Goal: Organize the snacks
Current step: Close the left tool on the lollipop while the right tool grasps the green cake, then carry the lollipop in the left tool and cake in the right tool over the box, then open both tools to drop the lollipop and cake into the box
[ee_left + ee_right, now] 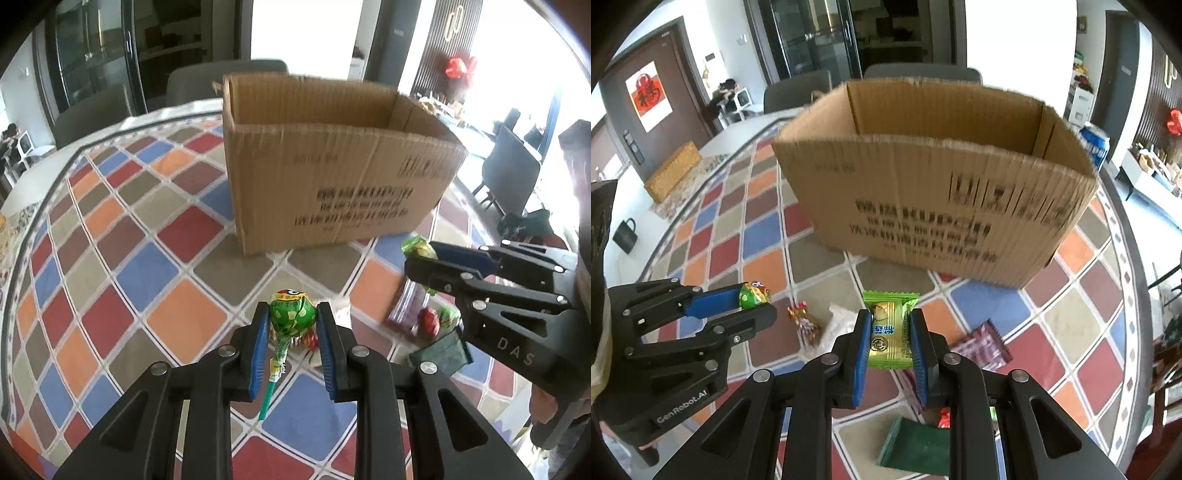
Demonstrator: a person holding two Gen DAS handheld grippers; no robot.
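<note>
The left gripper (292,319) is clamping a green lollipop (291,314) above the checkered tablecloth (122,229), and the right gripper (888,334) is pinching a green candy packet (889,332); both are facing the open cardboard box (923,199), which is standing just ahead. Neither snack is in yet, and a purple packet (984,345), a dark green packet (916,443) and small sweets (805,321) are still lying on the cloth, so I am judging the sorting far from done

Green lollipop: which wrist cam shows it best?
Left wrist. The green lollipop sits centred between the left gripper fingers, wrapper and stick both visible. The right wrist view catches only its head from the side; the stick is hidden.
</note>
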